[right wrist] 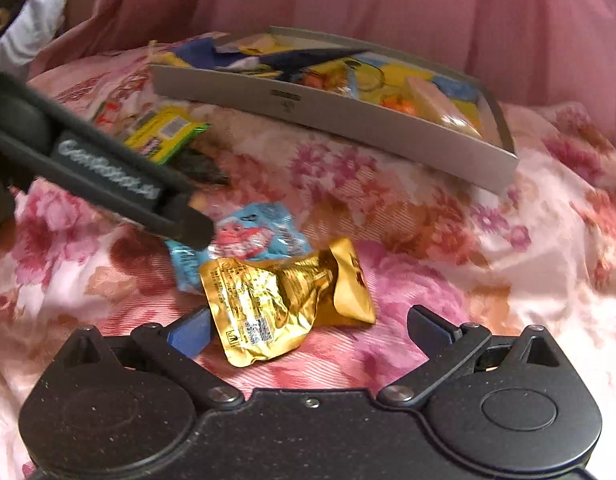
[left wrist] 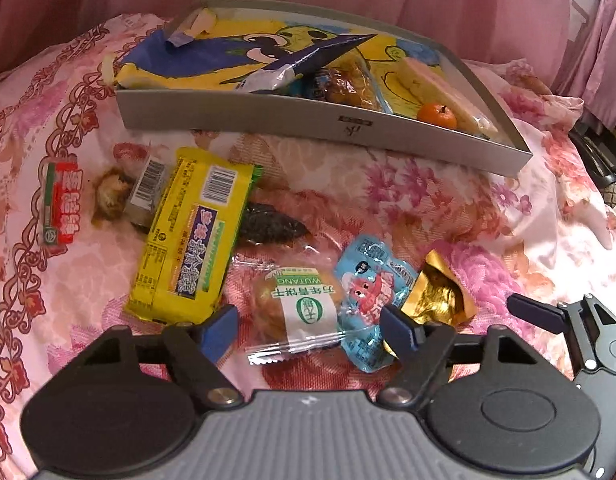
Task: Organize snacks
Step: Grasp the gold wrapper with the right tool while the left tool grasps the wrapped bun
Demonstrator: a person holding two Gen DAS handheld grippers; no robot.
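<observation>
While both claws hang spread and empty, the left gripper (left wrist: 309, 330) frames the clear-wrapped biscuit (left wrist: 298, 304) and the right gripper (right wrist: 309, 330) the gold foil pouch (right wrist: 284, 300), ready to carry them to the grey box (left wrist: 308, 122) at twelve o'clock.

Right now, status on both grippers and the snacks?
Left gripper open over clear-wrapped biscuit. Right gripper open around crinkled gold foil pouch. Grey cardboard box partly filled.

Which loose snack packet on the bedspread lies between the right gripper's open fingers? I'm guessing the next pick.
The crinkled gold foil packet, unlike the light-blue cartoon packet behind it, which lies beyond the right gripper.
</observation>
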